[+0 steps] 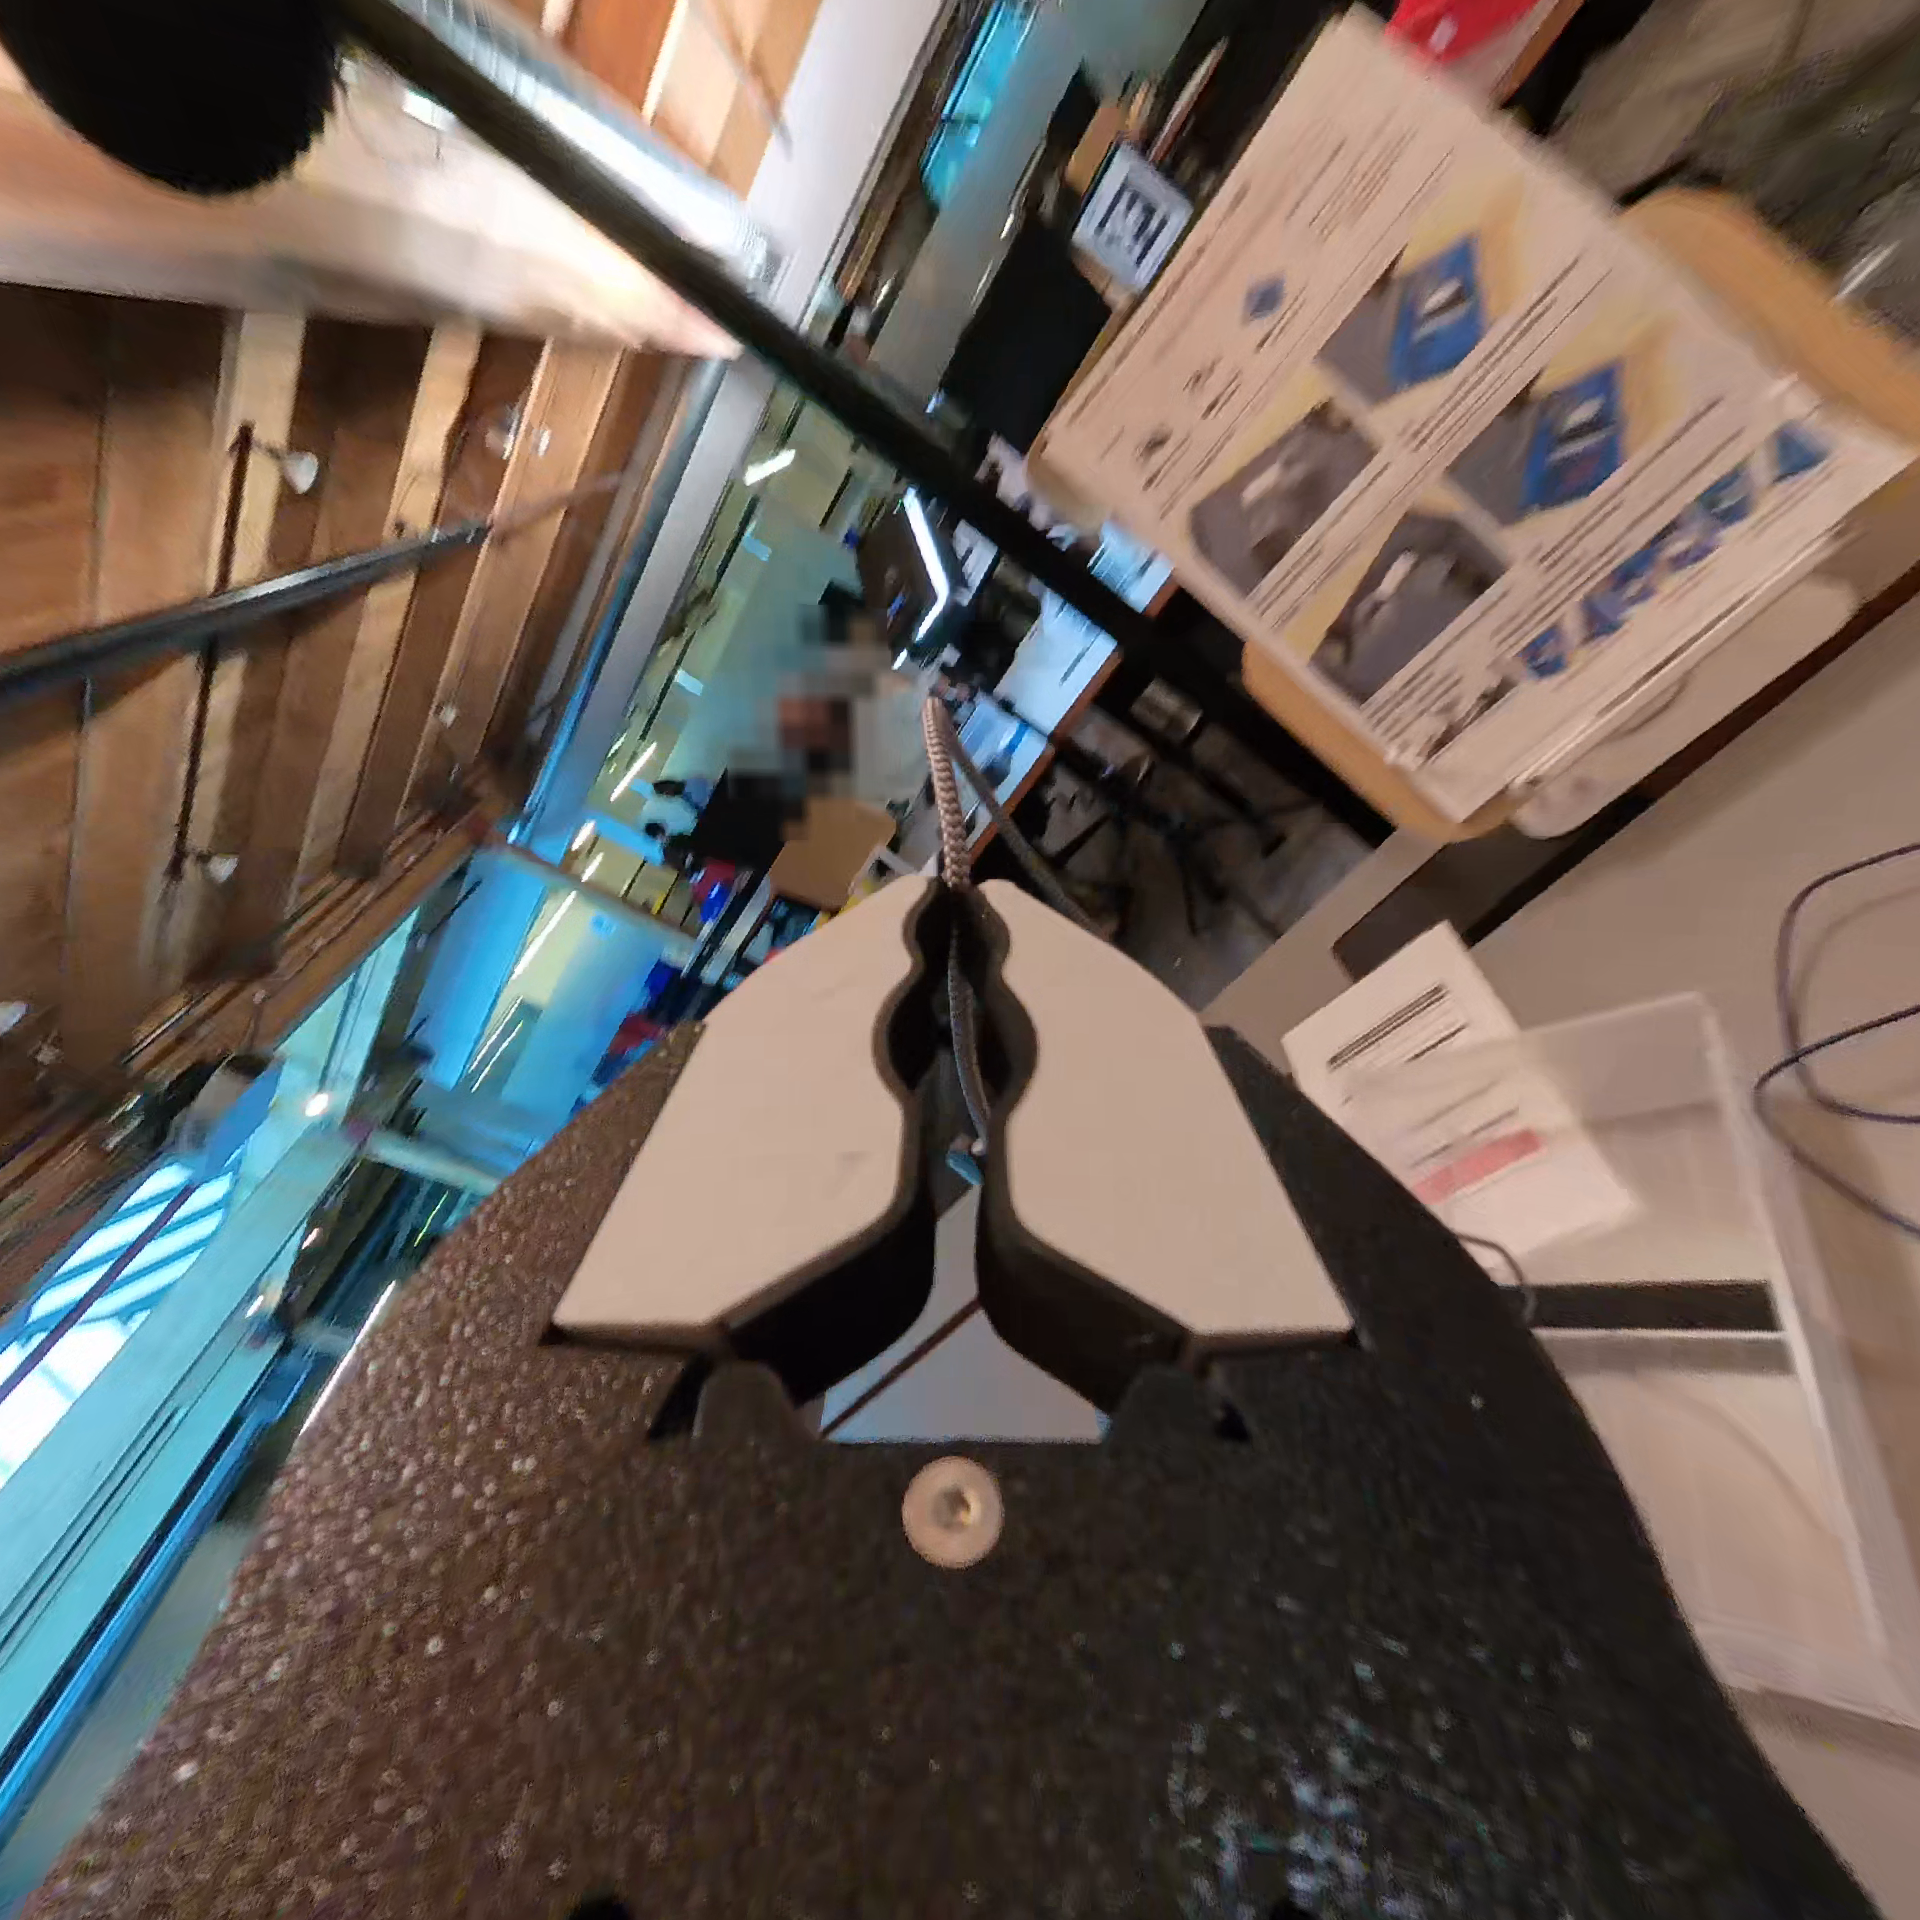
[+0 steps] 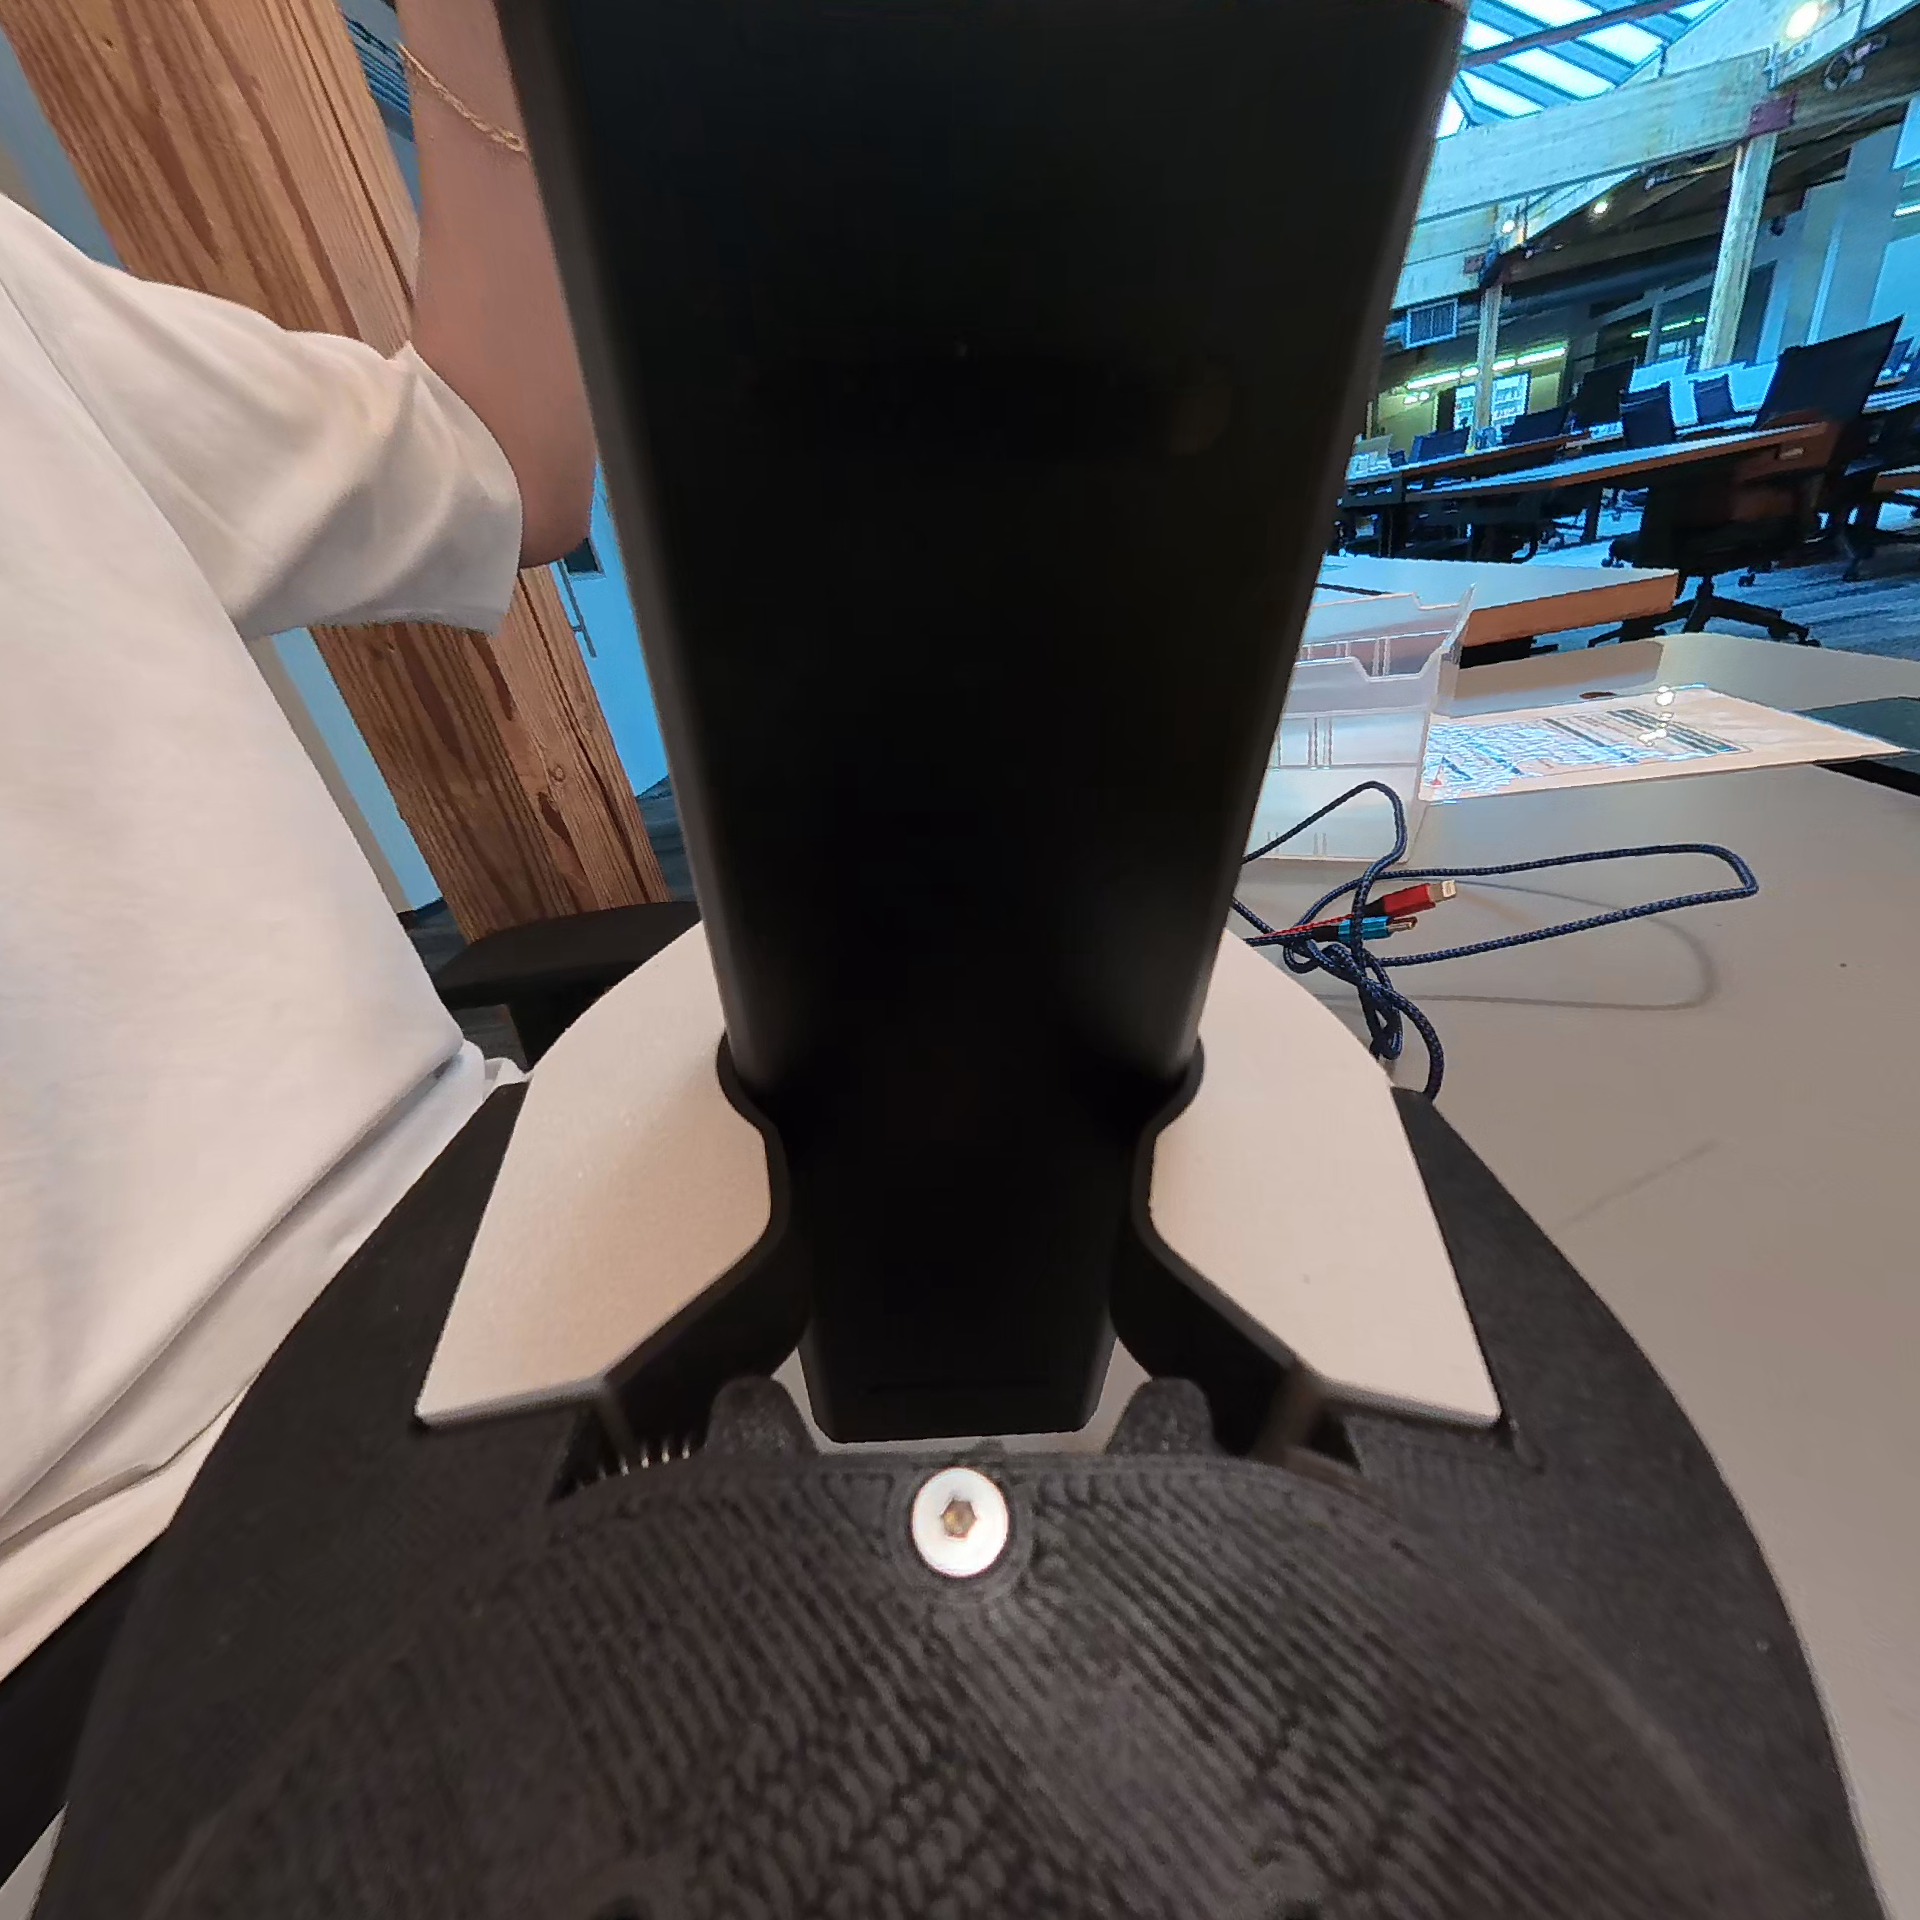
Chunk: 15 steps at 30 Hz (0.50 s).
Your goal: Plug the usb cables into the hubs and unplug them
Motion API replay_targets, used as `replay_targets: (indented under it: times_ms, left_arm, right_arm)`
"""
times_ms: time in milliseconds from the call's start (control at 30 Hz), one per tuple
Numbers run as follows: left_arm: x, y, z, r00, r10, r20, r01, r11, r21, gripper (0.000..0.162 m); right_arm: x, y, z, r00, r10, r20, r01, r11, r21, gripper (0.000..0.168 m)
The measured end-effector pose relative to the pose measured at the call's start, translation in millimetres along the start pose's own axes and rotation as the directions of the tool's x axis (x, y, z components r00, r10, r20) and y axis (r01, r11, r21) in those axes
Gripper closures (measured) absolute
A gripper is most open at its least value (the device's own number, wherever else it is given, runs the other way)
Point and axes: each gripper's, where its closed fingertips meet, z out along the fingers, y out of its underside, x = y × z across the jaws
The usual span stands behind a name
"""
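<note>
My left gripper (image 1: 961, 894) is raised and tilted, shut on a grey braided USB cable (image 1: 948, 790) that runs between its jaws and out past the fingertips. Its plug is hidden between the fingers. My right gripper (image 2: 961, 1039) is shut on a long black hub (image 2: 966, 520), which stands up through the jaws and fills the middle of the right wrist view. A blue braided cable (image 2: 1558, 883) lies looped on the white table (image 2: 1662, 1195), with red and blue connectors (image 2: 1371, 925) beside it. No cable shows plugged into the hub.
A clear plastic bin (image 2: 1371, 696) and a printed sheet (image 2: 1621, 738) lie at the table's back. A person in a white shirt (image 2: 208, 727) is close on the left, by a wooden post (image 2: 260, 156). In the left wrist view are a clear box (image 1: 1662, 1195) and a laminated sheet (image 1: 1455, 416). Some 50 cm of space lies between my two pairs of fingers.
</note>
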Motion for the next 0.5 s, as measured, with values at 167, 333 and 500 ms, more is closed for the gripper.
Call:
replay_targets:
  times_ms: [167,333,500]
  left_arm:
    - [22.0,-42.2,-18.0,0.994,-0.045,-0.1,0.062,0.983,0.17,0.16]
    - [87.1,-54.8,-27.7,0.935,-0.061,-0.349,0.153,0.957,0.245,0.16]
    - [219.2,-12.4,-26.4,0.771,-0.009,-0.637,0.147,0.975,0.165,0.159]
  right_arm:
    - [-0.5,-2.0,-1.8,1.0,0.001,0.004,-0.001,1.0,0.016,0.096]
    - [-0.8,-3.2,-3.0,1.0,0.004,0.01,-0.005,1.0,0.026,0.096]
    - [-1.1,-4.3,-4.1,1.0,0.002,0.01,-0.002,0.999,0.036,0.096]
